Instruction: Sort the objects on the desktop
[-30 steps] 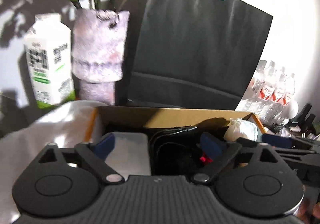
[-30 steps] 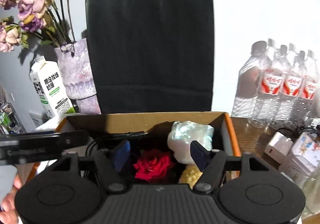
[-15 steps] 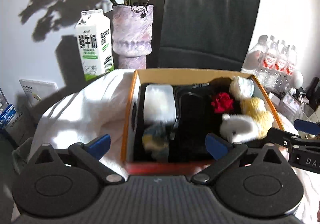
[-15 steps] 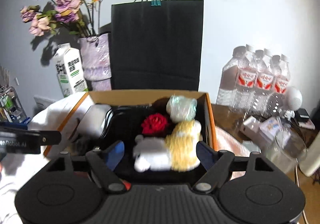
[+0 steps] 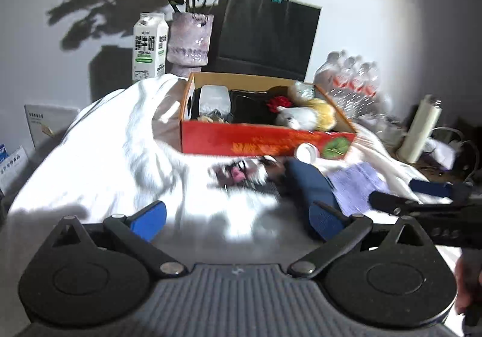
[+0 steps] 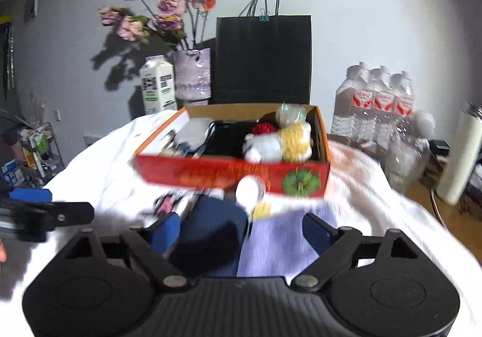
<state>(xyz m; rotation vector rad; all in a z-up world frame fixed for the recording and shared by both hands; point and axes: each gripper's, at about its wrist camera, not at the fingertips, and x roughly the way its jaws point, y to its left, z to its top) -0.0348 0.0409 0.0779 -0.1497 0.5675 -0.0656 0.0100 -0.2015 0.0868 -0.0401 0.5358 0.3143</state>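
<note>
A red cardboard box (image 5: 265, 141) (image 6: 229, 171) stands on a white cloth and holds a white-and-yellow plush toy (image 5: 307, 117) (image 6: 280, 142), a red rose (image 5: 278, 102) (image 6: 263, 128), a white case (image 5: 214, 98) and black cables. In front of the box lie a dark blue object (image 5: 307, 180) (image 6: 211, 234), a small white round lid (image 5: 305, 152) (image 6: 248, 191), a blurred pink-and-black item (image 5: 238, 173) and a lilac sheet (image 5: 357, 185) (image 6: 280, 240). My left gripper (image 5: 238, 221) is open and empty over the cloth. My right gripper (image 6: 241, 231) is open and empty above the blue object.
Behind the box stand a milk carton (image 5: 149, 46), a vase of flowers (image 5: 189, 39) and a black paper bag (image 5: 266, 35). Water bottles (image 6: 373, 102) and a white cylinder (image 6: 461, 156) stand to the right. The cloth (image 5: 105, 156) spreads to the left.
Both grippers have pulled back and away from the box, which now sits farther off. The items in front of the box have come into view. Both stay open.
</note>
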